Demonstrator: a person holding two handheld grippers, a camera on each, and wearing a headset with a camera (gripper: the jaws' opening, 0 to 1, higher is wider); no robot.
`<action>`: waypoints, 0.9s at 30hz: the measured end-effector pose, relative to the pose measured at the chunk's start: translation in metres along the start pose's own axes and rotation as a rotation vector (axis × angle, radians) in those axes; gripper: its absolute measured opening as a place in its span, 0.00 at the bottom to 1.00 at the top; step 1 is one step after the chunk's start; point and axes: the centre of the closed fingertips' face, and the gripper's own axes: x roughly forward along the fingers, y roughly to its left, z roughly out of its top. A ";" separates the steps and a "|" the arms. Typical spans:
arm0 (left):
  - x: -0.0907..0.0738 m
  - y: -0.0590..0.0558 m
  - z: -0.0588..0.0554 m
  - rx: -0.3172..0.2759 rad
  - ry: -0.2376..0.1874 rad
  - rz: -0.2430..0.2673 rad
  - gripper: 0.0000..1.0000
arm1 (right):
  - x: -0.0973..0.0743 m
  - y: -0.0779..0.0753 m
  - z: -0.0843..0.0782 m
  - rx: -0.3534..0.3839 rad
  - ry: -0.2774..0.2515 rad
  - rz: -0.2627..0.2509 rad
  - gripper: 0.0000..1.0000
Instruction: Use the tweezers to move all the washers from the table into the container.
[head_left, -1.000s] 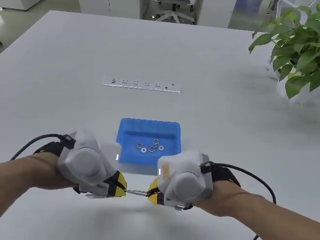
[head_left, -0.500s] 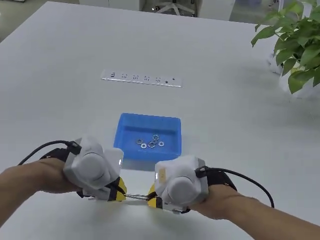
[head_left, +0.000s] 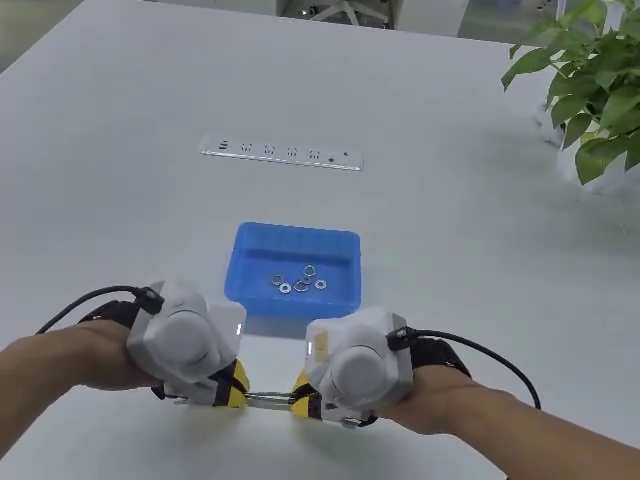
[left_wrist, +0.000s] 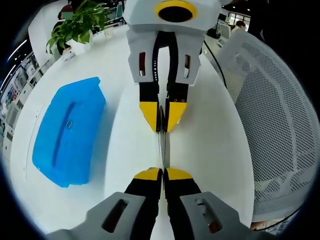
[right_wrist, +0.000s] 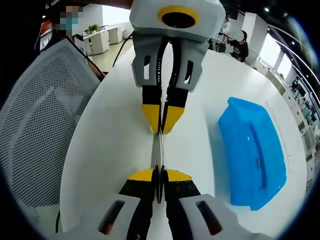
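A blue container (head_left: 297, 262) stands on the white table (head_left: 450, 230) and holds several small metal washers (head_left: 298, 284). Just in front of it, near the table's edge, my left gripper (head_left: 238, 393) and right gripper (head_left: 300, 402) face each other tip to tip. Thin metal tweezers (head_left: 268, 400) lie level between them. In the left gripper view my left gripper (left_wrist: 162, 172) is shut on one end of the tweezers (left_wrist: 162, 145), with the container (left_wrist: 67, 130) to its left. In the right gripper view my right gripper (right_wrist: 159, 175) is shut on the other end of the tweezers (right_wrist: 158, 145), beside the container (right_wrist: 252, 150).
A white power strip (head_left: 280, 154) lies on the table beyond the container. A leafy potted plant (head_left: 590, 90) stands at the far right. A mesh office chair (left_wrist: 277, 125) sits just off the table's near edge.
The head camera has tilted a little. Both grippers stay shut on the tweezers and have drifted slightly towards me, away from the container.
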 end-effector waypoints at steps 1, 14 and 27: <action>0.000 0.000 0.000 -0.004 -0.001 -0.001 0.06 | 0.000 0.000 0.000 0.007 -0.001 0.002 0.08; 0.001 0.000 0.000 -0.028 -0.003 -0.005 0.07 | 0.000 0.002 0.000 0.009 -0.005 0.006 0.08; 0.001 -0.002 0.000 -0.027 0.002 -0.007 0.09 | 0.000 0.002 -0.001 0.012 0.001 0.012 0.11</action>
